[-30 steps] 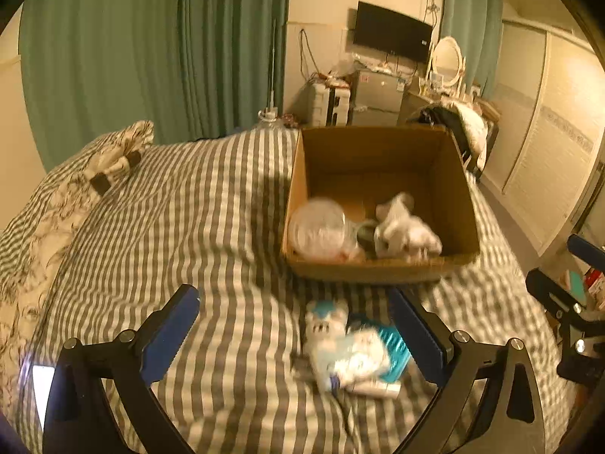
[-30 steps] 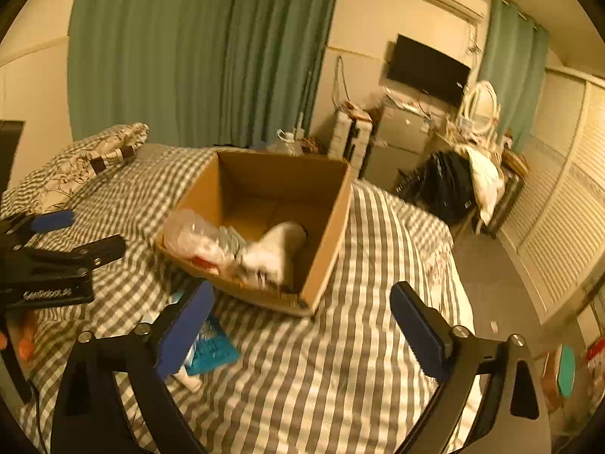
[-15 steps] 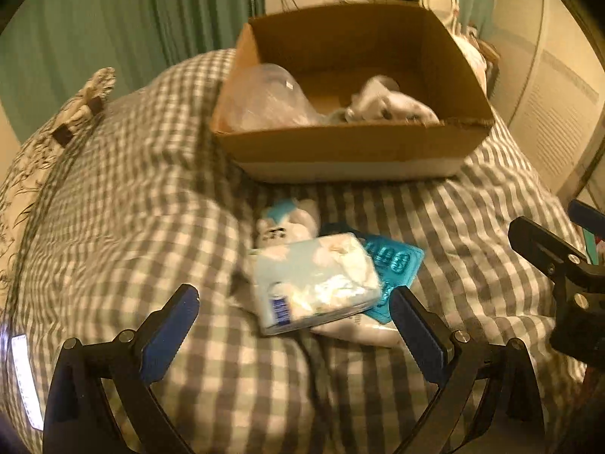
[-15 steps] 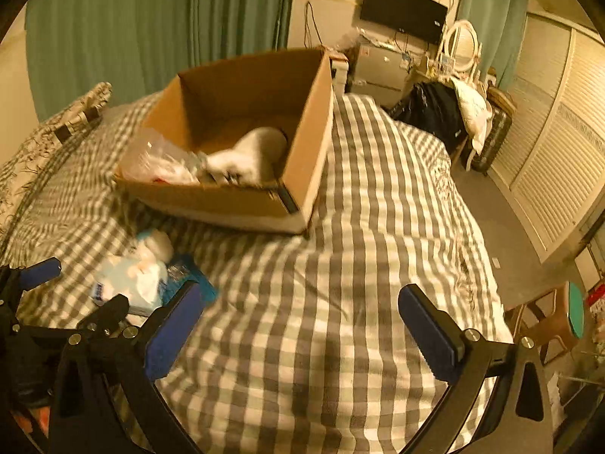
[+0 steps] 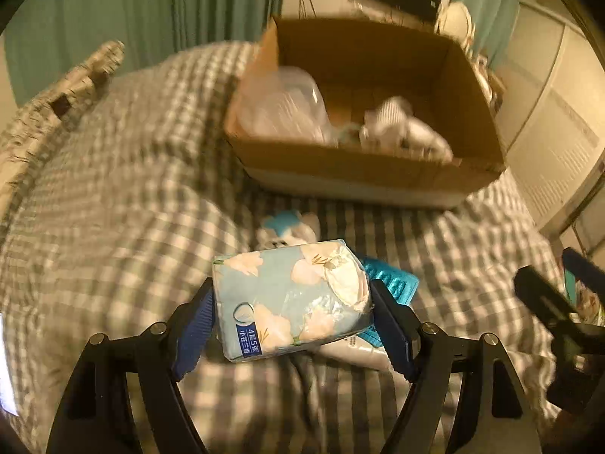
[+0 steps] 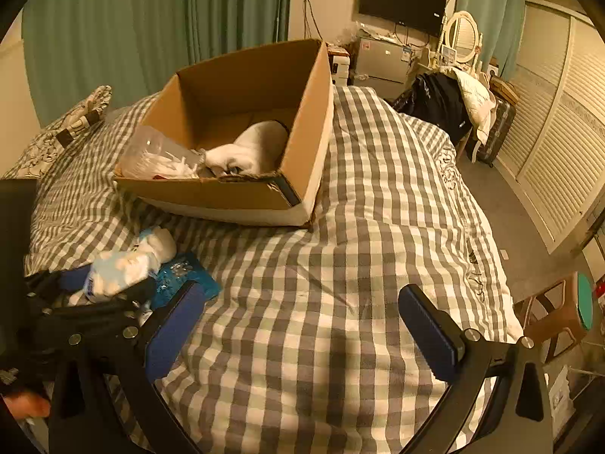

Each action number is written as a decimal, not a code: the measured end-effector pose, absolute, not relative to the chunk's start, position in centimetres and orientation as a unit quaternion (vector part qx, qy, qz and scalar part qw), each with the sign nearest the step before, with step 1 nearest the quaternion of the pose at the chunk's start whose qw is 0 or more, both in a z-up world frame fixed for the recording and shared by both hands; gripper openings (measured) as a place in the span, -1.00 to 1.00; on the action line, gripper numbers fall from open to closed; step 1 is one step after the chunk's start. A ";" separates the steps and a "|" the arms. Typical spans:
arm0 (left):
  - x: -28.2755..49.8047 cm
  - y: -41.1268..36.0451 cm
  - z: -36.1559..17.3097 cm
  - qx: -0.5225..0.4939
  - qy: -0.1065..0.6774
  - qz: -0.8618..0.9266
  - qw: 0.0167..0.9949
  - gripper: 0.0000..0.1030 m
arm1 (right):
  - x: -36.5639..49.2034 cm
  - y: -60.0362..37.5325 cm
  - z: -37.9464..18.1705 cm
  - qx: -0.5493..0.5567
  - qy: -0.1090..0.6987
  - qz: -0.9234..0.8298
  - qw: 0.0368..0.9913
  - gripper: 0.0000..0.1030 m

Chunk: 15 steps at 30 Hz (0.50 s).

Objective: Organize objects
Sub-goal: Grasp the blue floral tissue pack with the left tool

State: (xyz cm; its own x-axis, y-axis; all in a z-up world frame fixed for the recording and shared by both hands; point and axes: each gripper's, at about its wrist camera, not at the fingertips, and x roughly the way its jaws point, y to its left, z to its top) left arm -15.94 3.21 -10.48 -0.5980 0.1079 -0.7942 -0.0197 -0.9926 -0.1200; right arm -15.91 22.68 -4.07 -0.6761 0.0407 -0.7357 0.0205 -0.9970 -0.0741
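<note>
the left gripper [image 5: 293, 317] had its two blue pads closed against the short sides of the tissue pack [image 5: 291, 300], floral wrapper facing up. whether the pack was clear of the checked blanket [image 5: 113, 196] could not be told. the right gripper [image 6: 298, 325] hung over bare blanket with its jaws wide apart, holding nothing.

risk, as judged: the pack was soft film over paper, so the pads could sink in and let it rotate or slide out on the way to the cardboard box [image 5: 363, 174]; a squeeze too near the lower edge would worsen that.

just under and behind the pack lay a teal blister sheet [image 5: 393, 283], a white tube [image 5: 359, 348] and a small blue-and-white plush toy [image 5: 291, 227], all touching or overlapping. the pack's trailing edge could drag them along.

the box stood beyond, its near wall between pack and interior; a low carry would clip that rim. inside, a clear plastic container [image 5: 287, 106] and a white stuffed item [image 5: 404, 128] crowded the near side, leaving the far floor open.
</note>
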 end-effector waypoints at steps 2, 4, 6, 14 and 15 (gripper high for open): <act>-15.1 2.3 -9.2 -0.434 -0.047 0.899 0.028 0.55 | -15.5 22.3 -3.5 -0.394 -0.041 0.918 -0.005 0.99; -14.6 1.1 -8.2 -0.426 -0.045 0.904 0.017 0.55 | -15.4 21.7 -3.1 -0.390 -0.043 0.920 -0.017 0.99; -14.3 -0.1 -7.5 -0.423 -0.043 0.905 0.006 0.55 | -15.4 20.9 -2.8 -0.390 -0.042 0.919 -0.031 0.99; -14.8 -5.1 -6.7 -0.416 -0.036 0.908 -0.030 0.55 | -16.3 15.1 -3.3 -0.401 -0.080 0.908 -0.094 0.99; -14.7 -5.4 -6.9 -0.416 -0.036 0.908 -0.032 0.55 | -16.6 14.5 -3.6 -0.405 -0.084 0.905 -0.101 0.99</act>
